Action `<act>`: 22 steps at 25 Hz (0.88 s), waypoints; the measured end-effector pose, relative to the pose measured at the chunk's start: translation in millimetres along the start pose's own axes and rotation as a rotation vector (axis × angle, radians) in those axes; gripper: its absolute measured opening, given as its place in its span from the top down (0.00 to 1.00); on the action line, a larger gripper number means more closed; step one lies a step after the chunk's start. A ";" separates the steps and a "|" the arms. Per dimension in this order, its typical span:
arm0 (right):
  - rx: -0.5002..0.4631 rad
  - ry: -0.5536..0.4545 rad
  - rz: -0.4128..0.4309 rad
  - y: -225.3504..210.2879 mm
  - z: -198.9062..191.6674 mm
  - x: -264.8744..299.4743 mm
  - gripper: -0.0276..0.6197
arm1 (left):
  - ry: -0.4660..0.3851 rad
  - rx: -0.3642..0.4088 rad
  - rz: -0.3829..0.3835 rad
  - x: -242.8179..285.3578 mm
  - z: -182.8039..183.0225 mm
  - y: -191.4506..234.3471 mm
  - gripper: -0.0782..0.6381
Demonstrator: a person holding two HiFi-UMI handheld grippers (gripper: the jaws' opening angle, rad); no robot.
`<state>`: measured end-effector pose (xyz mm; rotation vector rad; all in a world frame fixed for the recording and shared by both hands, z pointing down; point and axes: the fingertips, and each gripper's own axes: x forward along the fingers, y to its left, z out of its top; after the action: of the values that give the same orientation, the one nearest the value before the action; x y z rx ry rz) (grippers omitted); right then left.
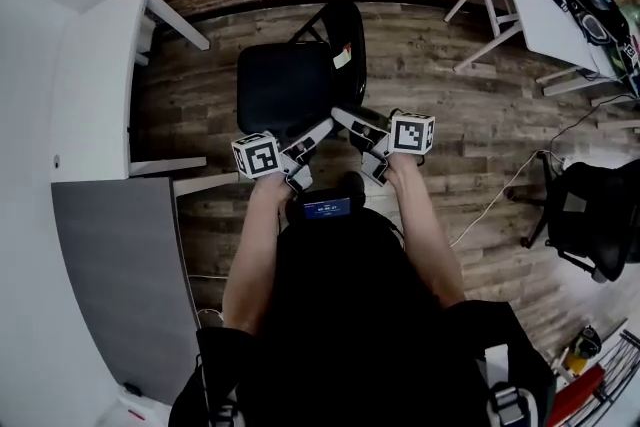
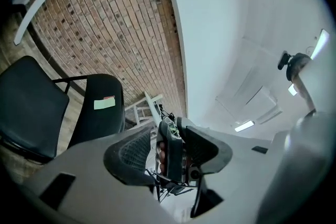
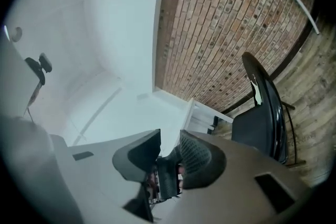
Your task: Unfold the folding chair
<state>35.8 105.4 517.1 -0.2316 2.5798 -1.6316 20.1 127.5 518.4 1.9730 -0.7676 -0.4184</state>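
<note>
Both jaws apart, empty | left gripper, right gripper | folding chair beyond, untouched

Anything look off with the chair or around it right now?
Nothing stands out. The chair stands open and upright on the wood floor, seat level. The only extra is a small label on its backrest.

Head view steeply downward, gripper views level, all sharing folding chair
</note>
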 end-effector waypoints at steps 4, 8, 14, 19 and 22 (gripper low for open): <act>-0.050 -0.036 -0.014 32.2 -17.3 4.6 0.78 | 0.031 0.024 -0.056 -24.6 -2.5 -24.1 0.58; -0.095 -0.084 -0.053 59.9 -39.7 3.3 0.80 | 0.053 0.033 -0.134 -48.9 -12.1 -47.3 0.61; -0.168 -0.142 -0.117 102.3 -69.1 -15.6 0.83 | 0.071 0.043 -0.247 -72.0 -36.6 -85.4 0.63; -0.211 -0.179 -0.144 117.6 -79.0 -29.8 0.86 | 0.094 0.048 -0.297 -74.5 -49.1 -103.0 0.64; -0.233 -0.189 -0.122 129.9 -79.5 -33.6 0.86 | 0.091 0.082 -0.306 -76.6 -49.3 -116.5 0.65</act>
<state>46.1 236.7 433.5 -0.5409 2.6486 -1.2674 31.3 252.4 440.2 2.1789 -0.4308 -0.4796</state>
